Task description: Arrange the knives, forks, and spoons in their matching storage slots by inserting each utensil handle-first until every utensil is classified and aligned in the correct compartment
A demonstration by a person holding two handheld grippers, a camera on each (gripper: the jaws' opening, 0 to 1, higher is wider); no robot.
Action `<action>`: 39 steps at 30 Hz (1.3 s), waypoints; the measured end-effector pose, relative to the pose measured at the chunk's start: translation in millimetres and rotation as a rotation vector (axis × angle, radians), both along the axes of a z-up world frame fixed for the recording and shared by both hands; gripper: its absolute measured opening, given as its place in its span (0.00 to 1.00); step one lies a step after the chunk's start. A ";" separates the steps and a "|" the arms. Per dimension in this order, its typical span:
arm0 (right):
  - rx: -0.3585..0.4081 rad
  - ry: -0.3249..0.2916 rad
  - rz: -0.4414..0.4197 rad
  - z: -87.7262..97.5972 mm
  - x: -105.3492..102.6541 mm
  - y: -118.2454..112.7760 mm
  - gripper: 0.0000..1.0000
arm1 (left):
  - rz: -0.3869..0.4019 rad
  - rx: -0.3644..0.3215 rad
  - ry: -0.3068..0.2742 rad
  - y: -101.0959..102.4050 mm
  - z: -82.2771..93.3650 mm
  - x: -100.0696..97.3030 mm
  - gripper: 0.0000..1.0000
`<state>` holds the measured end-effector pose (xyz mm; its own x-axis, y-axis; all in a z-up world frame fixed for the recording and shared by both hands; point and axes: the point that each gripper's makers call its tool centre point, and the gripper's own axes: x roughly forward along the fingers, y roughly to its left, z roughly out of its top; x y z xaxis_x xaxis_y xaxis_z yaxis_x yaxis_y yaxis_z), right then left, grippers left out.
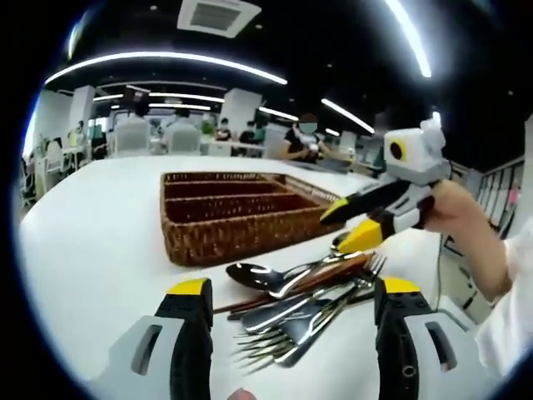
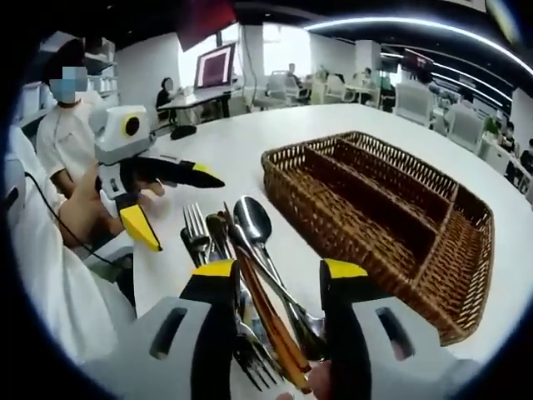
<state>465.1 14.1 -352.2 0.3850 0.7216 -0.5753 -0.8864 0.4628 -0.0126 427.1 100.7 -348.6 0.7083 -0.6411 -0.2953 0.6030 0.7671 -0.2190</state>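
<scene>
We see the pile of utensils lying on the white tabletop just beside the wicker tray. Left gripper and right gripper both hold their fingers apart, straddling the pile.

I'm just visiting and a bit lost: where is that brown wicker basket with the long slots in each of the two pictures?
Left gripper view: the wicker basket sits in the middle, beyond the pile of cutlery, on the white table.
Right gripper view: the wicker basket fills the right half, running from centre top to lower right.
Shared landmark: the pile of cutlery lying right beside the basket.
</scene>
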 end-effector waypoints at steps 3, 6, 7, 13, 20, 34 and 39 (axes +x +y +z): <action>-0.012 0.009 0.023 -2.4 3.5 2.7 0.36 | 0.001 -0.003 0.002 -0.1 -0.4 0.1 0.80; -0.027 0.019 0.042 -6.9 7.6 6.3 0.34 | 0.002 -0.005 0.002 -0.8 -1.2 0.8 0.80; -0.033 0.028 0.055 -8.5 7.1 8.1 0.33 | 0.003 -0.006 0.002 -1.0 -1.1 0.7 0.80; -0.059 0.044 0.097 -13.4 3.5 15.6 0.30 | 0.008 -0.010 0.005 -1.7 -1.9 0.5 0.80; -0.097 0.054 0.136 -18.4 3.0 16.8 0.25 | 0.012 -0.015 0.006 -4.0 -1.4 -2.0 0.80; -0.179 0.058 0.195 -31.4 4.6 20.8 0.25 | 0.015 -0.019 0.013 -1.1 -1.2 -1.0 0.80; -0.183 0.054 0.205 -30.0 4.9 22.7 0.25 | 0.013 -0.018 0.018 -1.3 -1.9 -0.3 0.80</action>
<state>470.0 36.8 -382.2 0.2070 0.6632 -0.7192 -0.9629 0.2681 -0.0300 426.8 99.4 -350.5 0.7113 -0.6371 -0.2969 0.5888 0.7708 -0.2433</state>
